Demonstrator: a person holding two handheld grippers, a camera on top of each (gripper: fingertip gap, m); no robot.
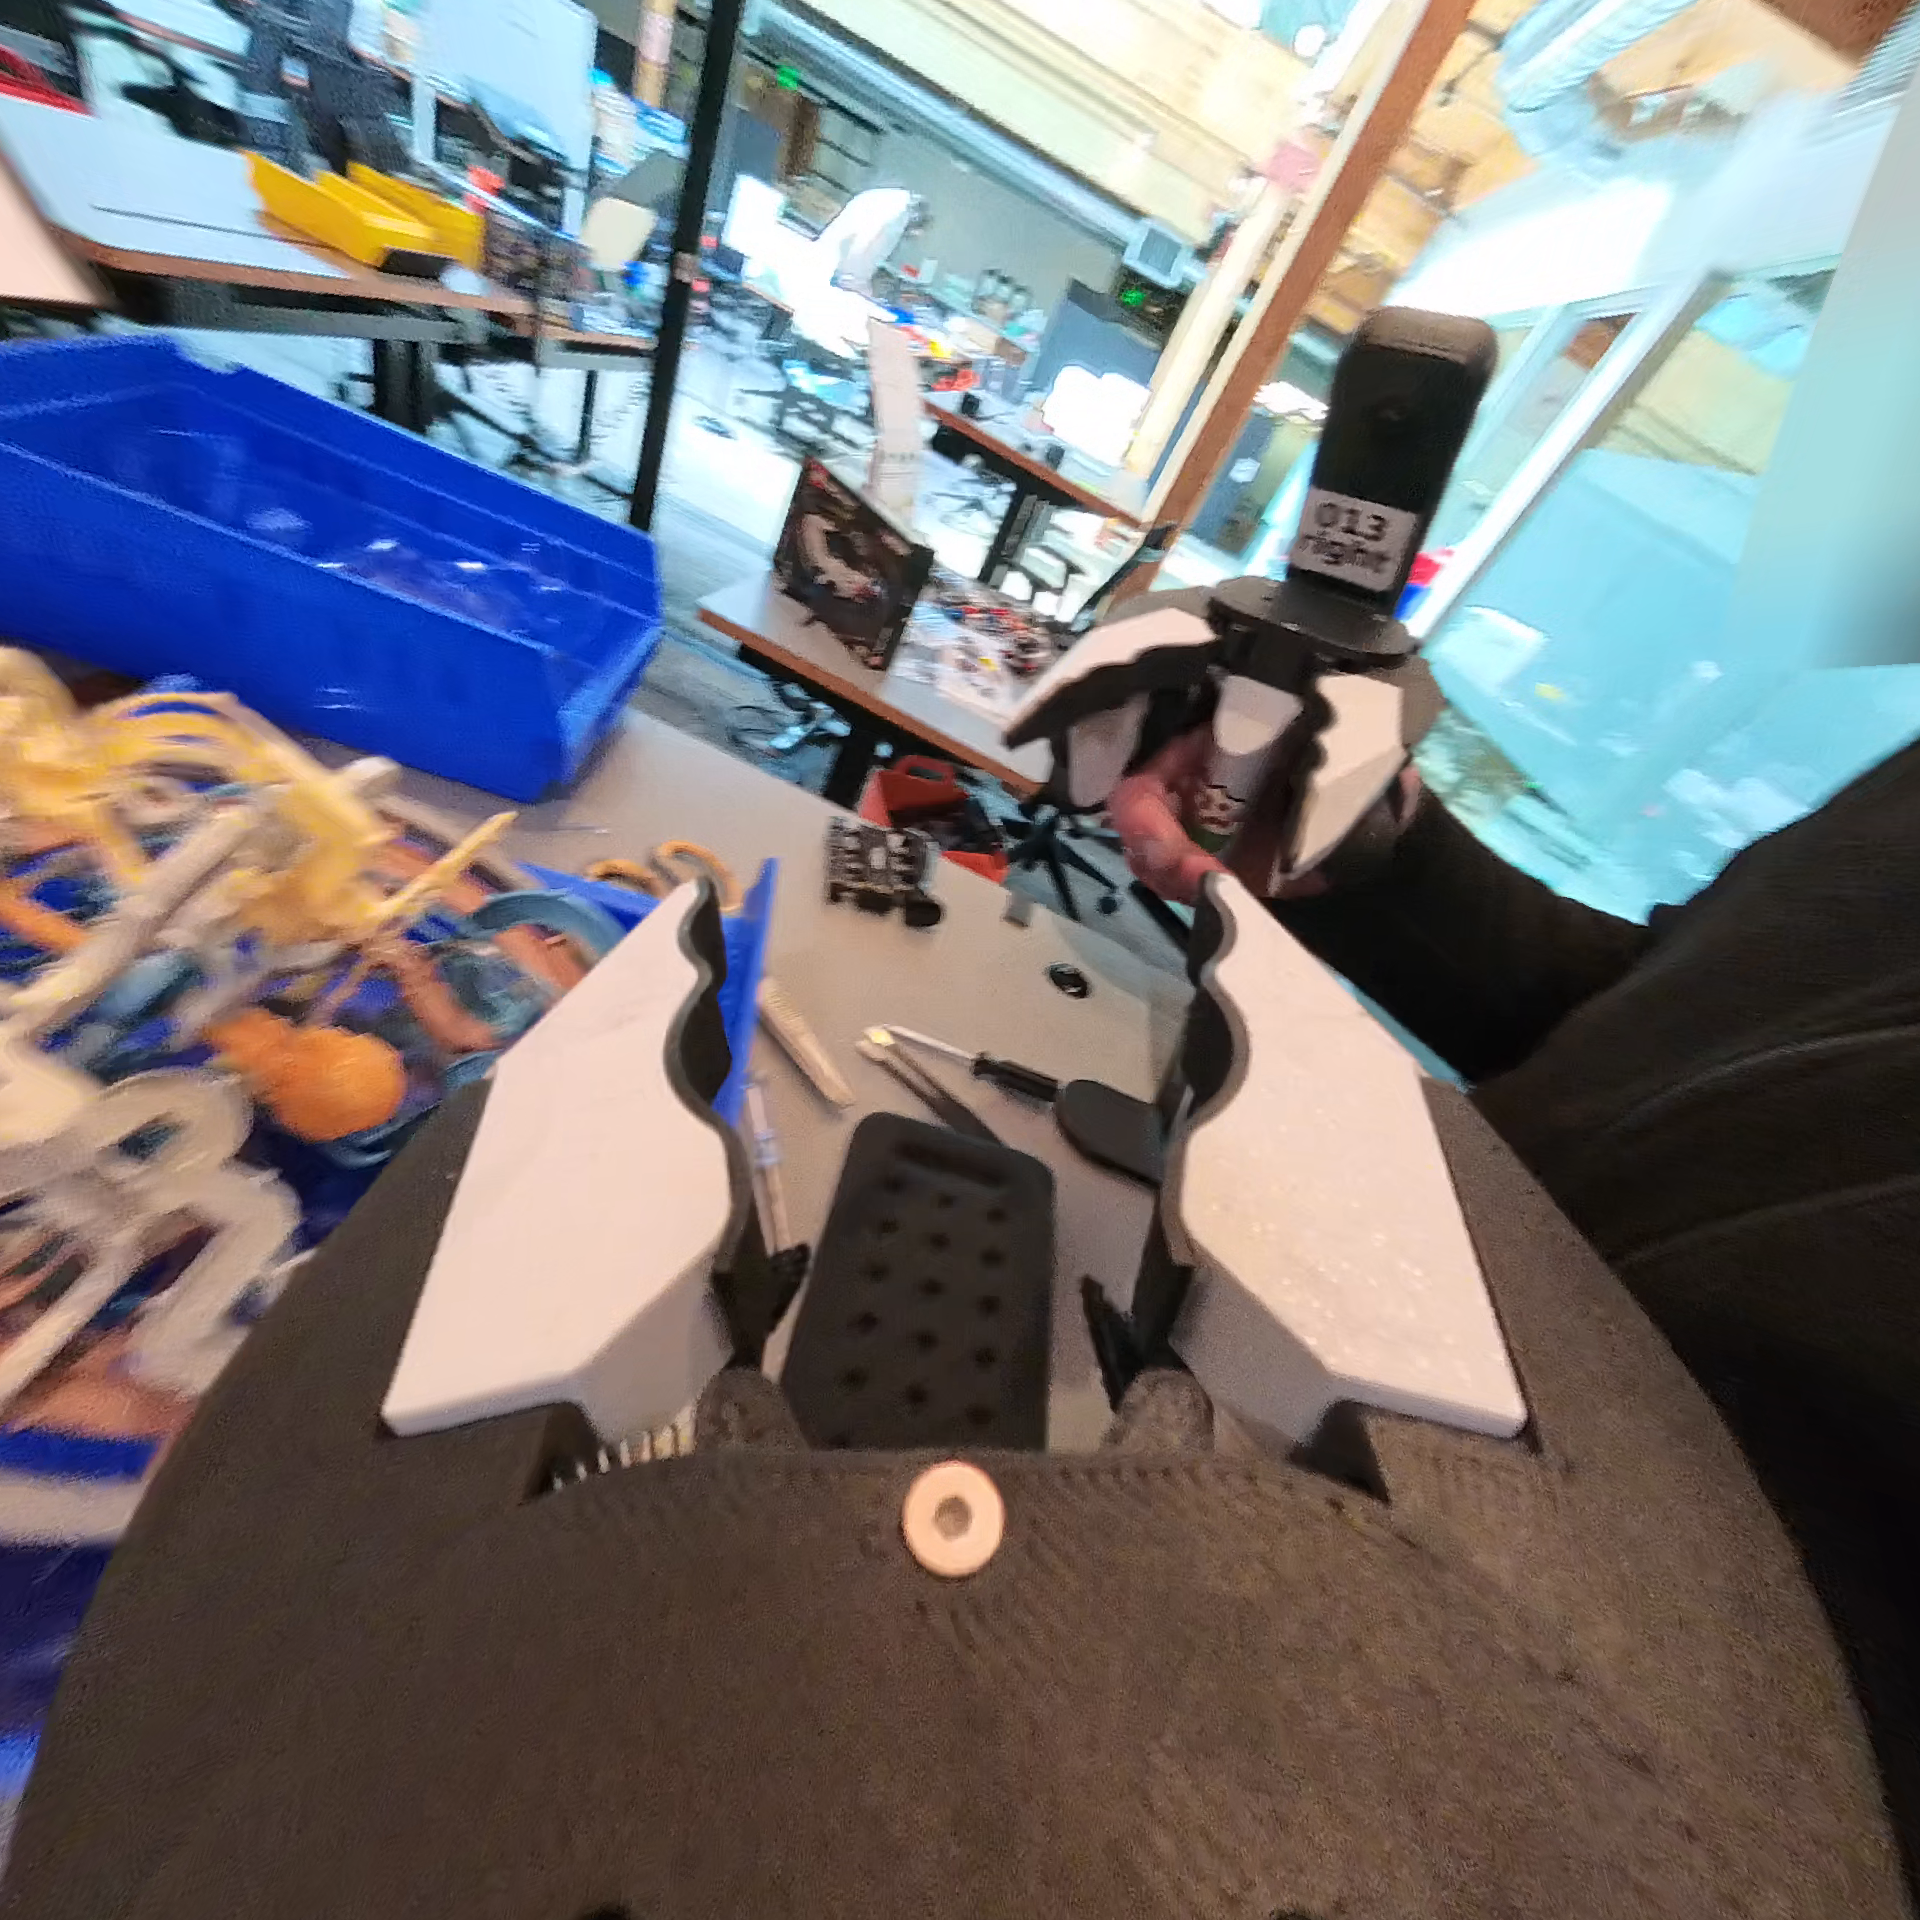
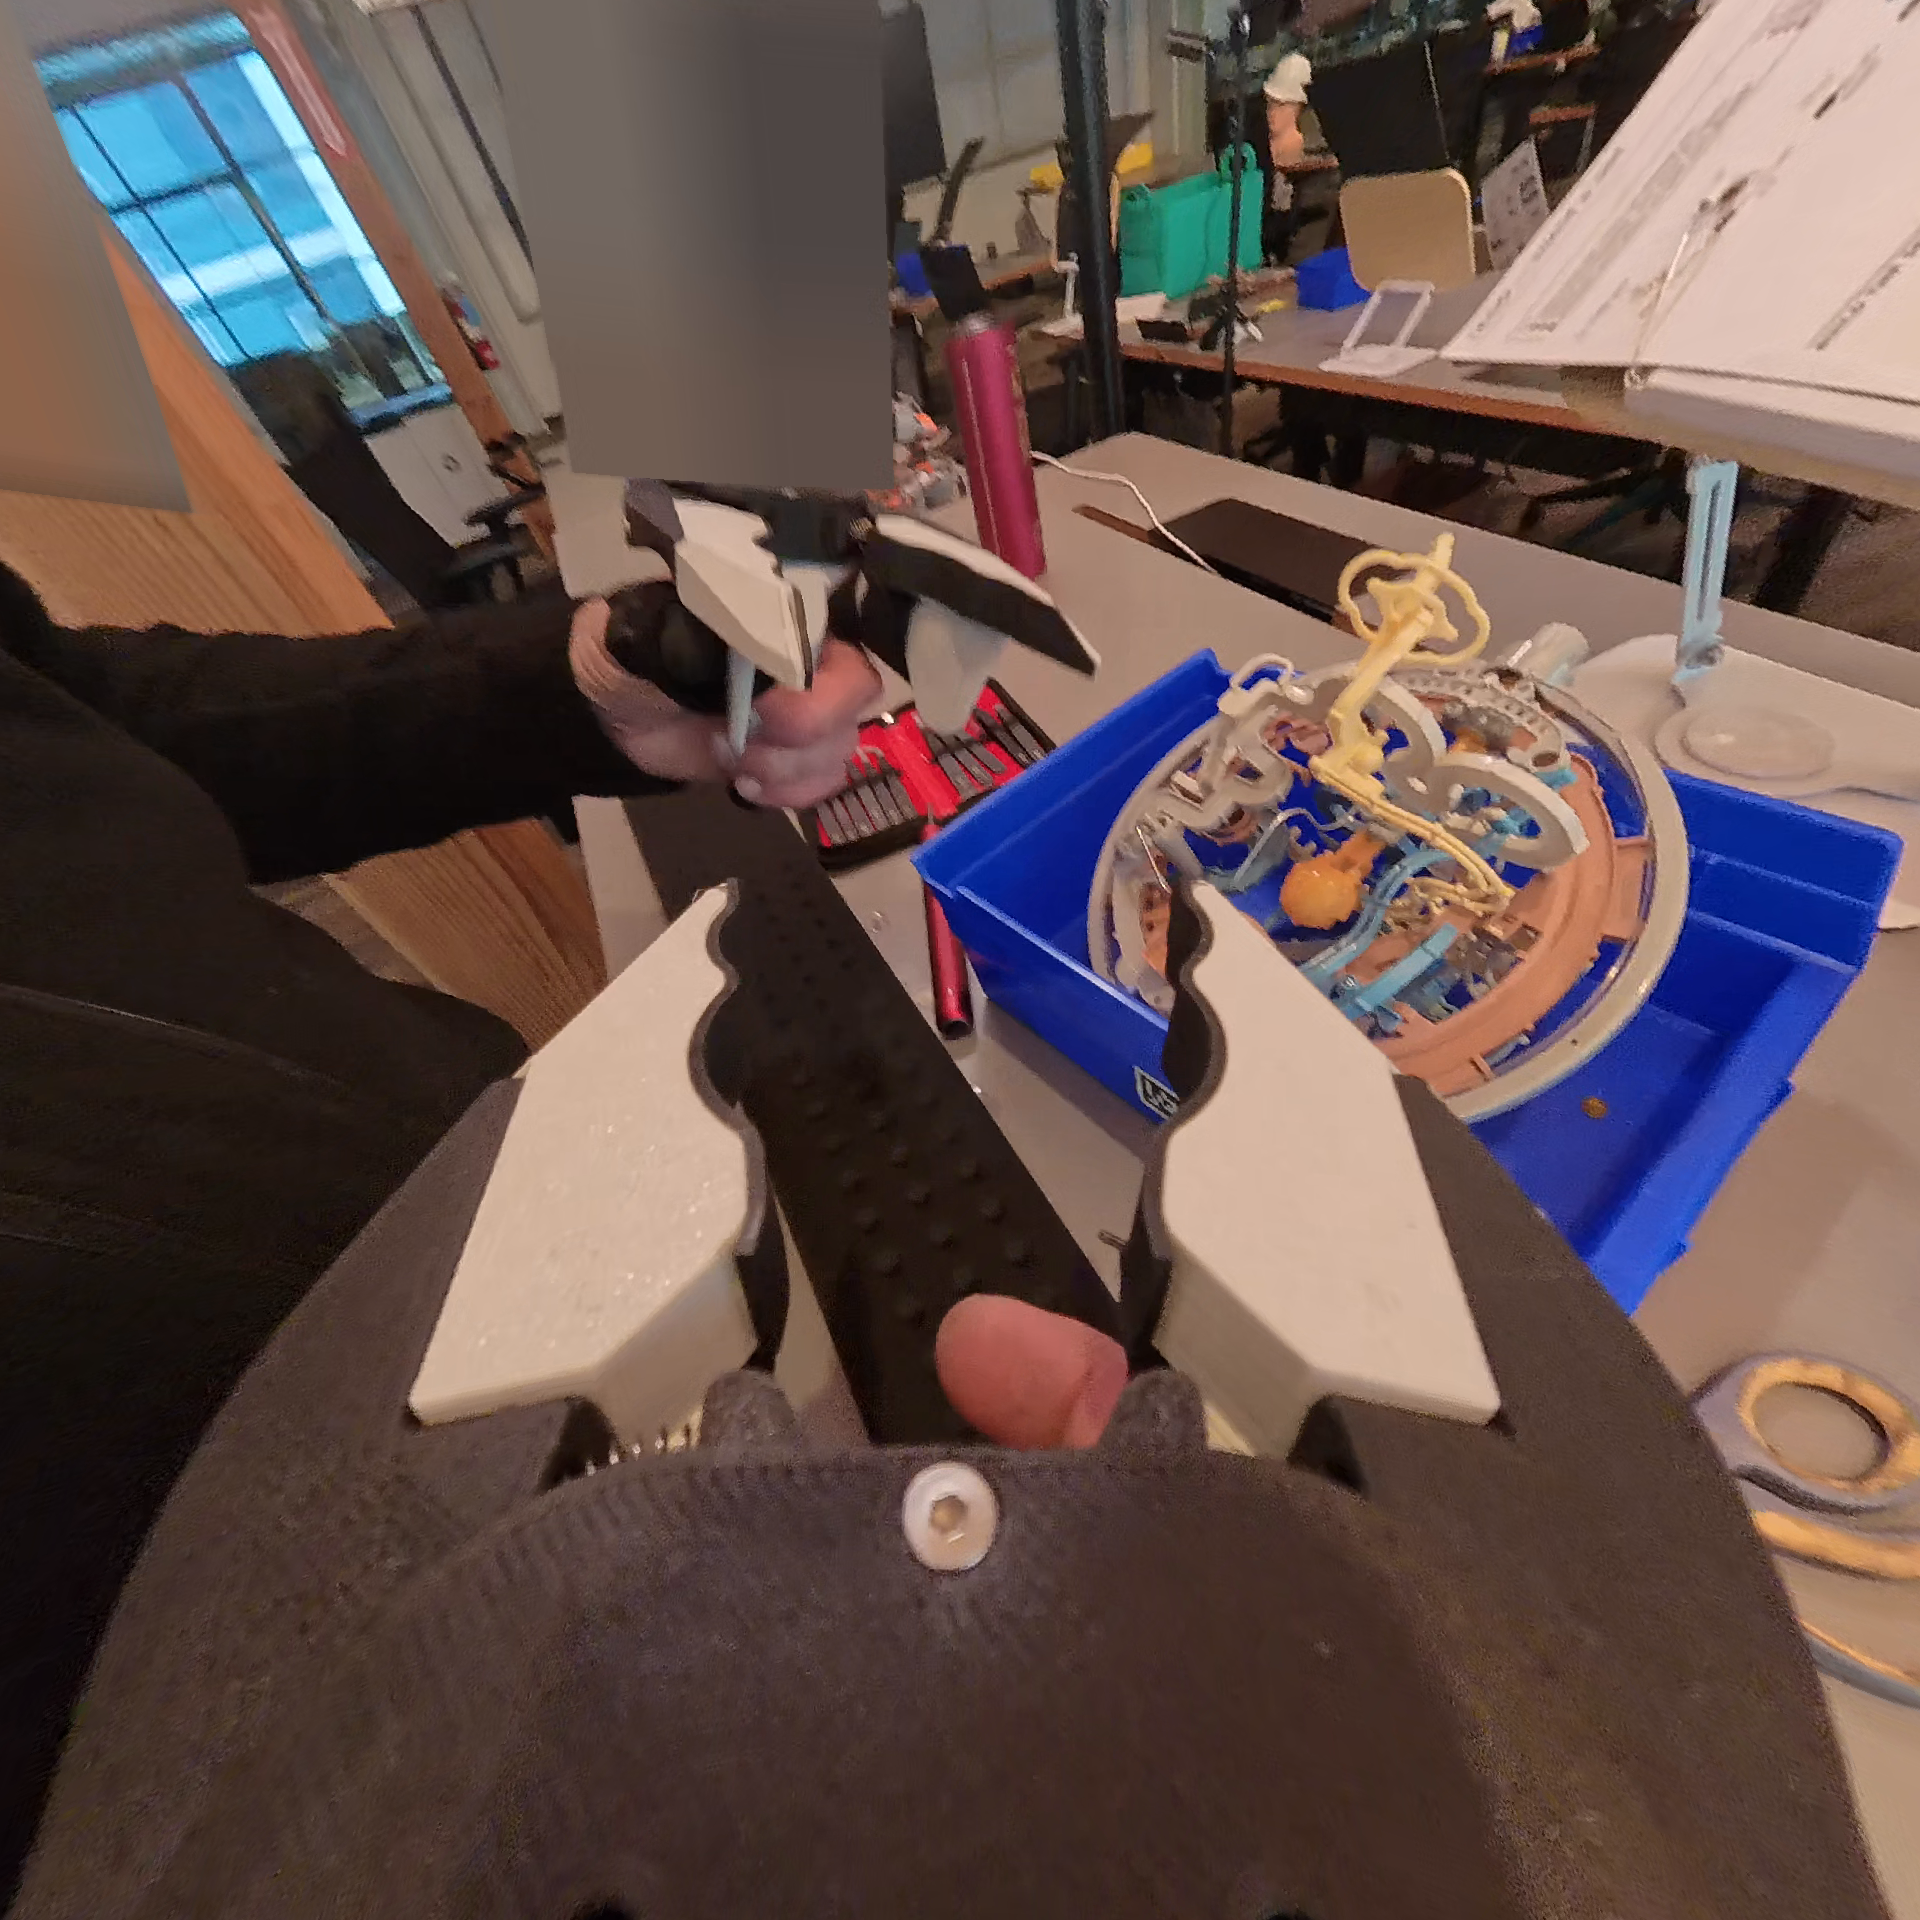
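Note:
My left gripper is wide open over the grey table, with nothing pressed between its pads. A thin pale stick lies close to its left finger; I cannot tell if they touch. A black perforated mat lies below it. It also shows in the right wrist view, held by a hand. My right gripper is open and empty over the black perforated mat. It also shows in the left wrist view. A round plastic maze toy sits in a blue bin to its right.
A second blue bin stands at the far left. Tweezers, a small screwdriver and a small black board lie on the table. A red tool case, a red rod and a pink bottle are beyond.

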